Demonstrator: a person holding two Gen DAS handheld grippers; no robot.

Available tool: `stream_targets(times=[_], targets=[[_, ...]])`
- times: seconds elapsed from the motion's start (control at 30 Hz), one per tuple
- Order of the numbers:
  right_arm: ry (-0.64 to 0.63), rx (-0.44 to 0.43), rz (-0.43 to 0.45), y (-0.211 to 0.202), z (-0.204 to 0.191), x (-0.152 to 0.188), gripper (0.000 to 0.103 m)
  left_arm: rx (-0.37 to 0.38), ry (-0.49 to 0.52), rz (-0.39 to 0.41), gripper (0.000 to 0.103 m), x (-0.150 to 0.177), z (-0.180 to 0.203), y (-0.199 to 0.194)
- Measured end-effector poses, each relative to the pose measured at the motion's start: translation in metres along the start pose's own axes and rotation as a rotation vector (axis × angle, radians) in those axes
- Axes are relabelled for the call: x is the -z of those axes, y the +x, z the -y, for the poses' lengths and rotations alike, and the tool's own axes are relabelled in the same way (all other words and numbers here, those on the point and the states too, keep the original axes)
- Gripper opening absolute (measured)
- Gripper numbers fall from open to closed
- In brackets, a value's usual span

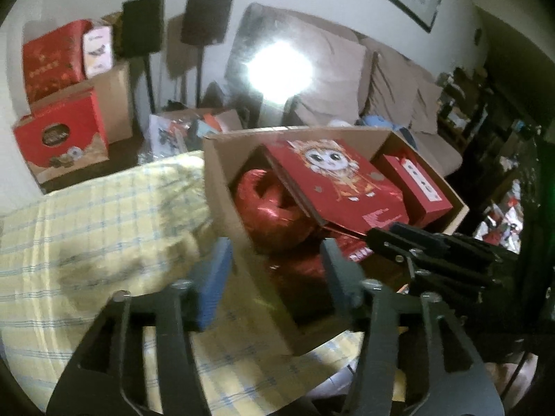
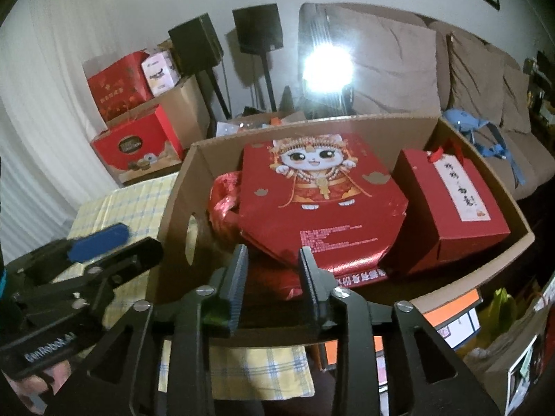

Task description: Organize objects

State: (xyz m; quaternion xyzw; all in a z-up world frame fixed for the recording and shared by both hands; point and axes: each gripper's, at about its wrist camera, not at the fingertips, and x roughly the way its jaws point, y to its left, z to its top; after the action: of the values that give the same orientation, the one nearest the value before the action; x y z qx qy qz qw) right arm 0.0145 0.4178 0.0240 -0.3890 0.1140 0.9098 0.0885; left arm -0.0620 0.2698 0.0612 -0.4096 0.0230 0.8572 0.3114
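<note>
Carton (image 2: 347,124) on checked cloth (image 1: 86,215), packed: cat box (image 2: 322,201), red box (image 2: 451,204). Left gripper (image 1: 277,267) spread astride carton wall, right gripper (image 2: 272,270) narrowly parted, both empty. Release step; next likely fetch another item.

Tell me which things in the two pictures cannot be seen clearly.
- Red foil item, right wrist view: mostly hidden behind the cat box.
- Carton floor, both views: covered by its contents.
- Sofa end, left wrist view: washed out by lamp glare.
- Shelf items, left wrist view: too dark and small.
</note>
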Motion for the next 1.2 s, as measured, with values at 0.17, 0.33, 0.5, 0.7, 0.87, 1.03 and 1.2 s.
stream_targets(times=[0.17, 0.33, 0.5, 0.7, 0.87, 1.03, 1.2], targets=[[-0.028, 0.007, 0.037, -0.008, -0.009, 0.005, 0.047, -0.061, -0.042, 0.055, 0.09, 0.005, -0.019, -0.02], [-0.068, 0.02, 0.08, -0.013, -0.023, 0.013, 0.071, -0.113, -0.044, 0.075, 0.098, 0.014, -0.031, -0.034], [-0.089, 0.015, 0.11, -0.017, -0.034, 0.021, 0.081, -0.161, -0.053, 0.092, 0.101, 0.028, -0.042, -0.044], [-0.111, 0.012, 0.145, -0.026, -0.048, 0.035, 0.087, -0.195, -0.069, 0.097, 0.103, 0.05, -0.052, -0.059], [-0.115, 0.003, 0.168, -0.035, -0.058, 0.052, 0.09, -0.215, -0.093, 0.099, 0.103, 0.073, -0.067, -0.075], [-0.118, 0.0, 0.177, -0.041, -0.068, 0.068, 0.091, -0.244, -0.121, 0.08, 0.103, 0.096, -0.086, -0.087], [-0.126, 0.001, 0.184, -0.045, -0.078, 0.082, 0.095, -0.274, -0.152, 0.093, 0.103, 0.116, -0.102, -0.099]])
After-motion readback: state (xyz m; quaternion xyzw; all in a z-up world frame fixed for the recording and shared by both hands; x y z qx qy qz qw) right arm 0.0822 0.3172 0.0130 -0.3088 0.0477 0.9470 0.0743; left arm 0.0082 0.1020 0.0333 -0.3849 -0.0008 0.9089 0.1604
